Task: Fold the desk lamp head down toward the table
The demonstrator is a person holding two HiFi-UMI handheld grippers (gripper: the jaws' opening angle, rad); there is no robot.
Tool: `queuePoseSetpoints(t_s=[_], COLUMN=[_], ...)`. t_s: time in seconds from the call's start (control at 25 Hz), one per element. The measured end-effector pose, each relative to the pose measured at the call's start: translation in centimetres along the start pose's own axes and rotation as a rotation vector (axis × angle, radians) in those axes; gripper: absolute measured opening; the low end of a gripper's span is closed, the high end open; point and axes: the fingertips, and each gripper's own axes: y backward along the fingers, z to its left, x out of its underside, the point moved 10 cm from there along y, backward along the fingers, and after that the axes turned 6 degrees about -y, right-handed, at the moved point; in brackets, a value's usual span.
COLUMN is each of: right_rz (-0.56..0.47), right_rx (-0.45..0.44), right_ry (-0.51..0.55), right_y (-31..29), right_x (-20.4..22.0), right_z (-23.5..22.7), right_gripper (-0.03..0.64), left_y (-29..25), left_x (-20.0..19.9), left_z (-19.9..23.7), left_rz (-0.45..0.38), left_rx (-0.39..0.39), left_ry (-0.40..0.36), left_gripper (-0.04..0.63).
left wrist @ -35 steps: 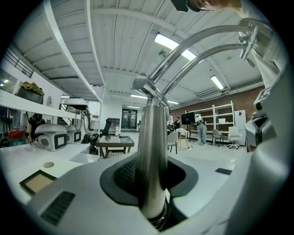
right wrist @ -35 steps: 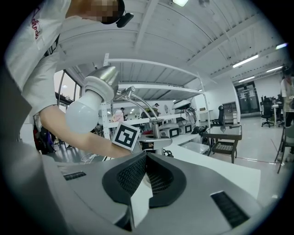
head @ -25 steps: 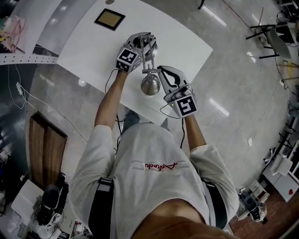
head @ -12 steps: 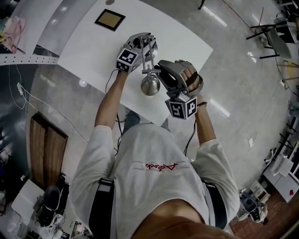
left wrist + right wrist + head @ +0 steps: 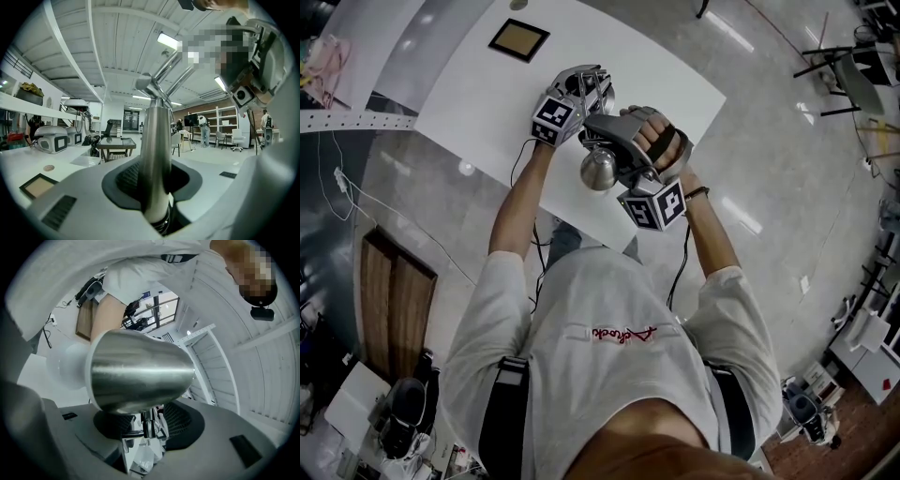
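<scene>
Head view, left to right: a brown framed square [image 5: 519, 39] is lying at the far left of the white table [image 5: 469, 94], well apart from the work. Nearer the middle, the left gripper [image 5: 584, 91] is being held roughly level against the desk lamp. In the left gripper view, its jaws are being pressed onto the polished lamp post [image 5: 154, 150], below the hinge [image 5: 152, 86]. This clamp is judged to be serving as an anchor, so that the lamp is being prevented from tipping or sliding while the head is being turned.

To the right, the lamp head [image 5: 598, 169] is being shown close to the table's near edge, just beside the right gripper [image 5: 605, 136]. In the right gripper view, the lamp head [image 5: 140, 376] is lying across the gap, and the jaws are being opened; the pads are not pressing on it. A release or a change of grip is judged to be under way. Whether the fold is being completed cannot be told.
</scene>
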Motion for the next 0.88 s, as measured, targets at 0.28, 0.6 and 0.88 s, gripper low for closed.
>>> queuePoseSetpoints(t_s=[0.28,0.6,0.88], right_rz=[-0.007,0.003,-0.005], right_rx=[0.007,0.055,0.04], right_ry=[0.007,0.042,0.006], right_y=[-0.58,-0.62,-0.71], right_x=[-0.05,-0.04,0.0], right_z=[-0.01,0.59,0.63], right_gripper=[0.148,0.092,0.091], left_y=[0.06,0.05,0.09], left_x=[-0.17,-0.04,-0.01], left_z=[0.02,0.04,0.2], left_rz=[0.007,0.001,0.006], left_rx=[0.005,0.007,0.013], left_ry=[0.003,0.004,0.005], left_gripper=[0.143,0.143,0.144])
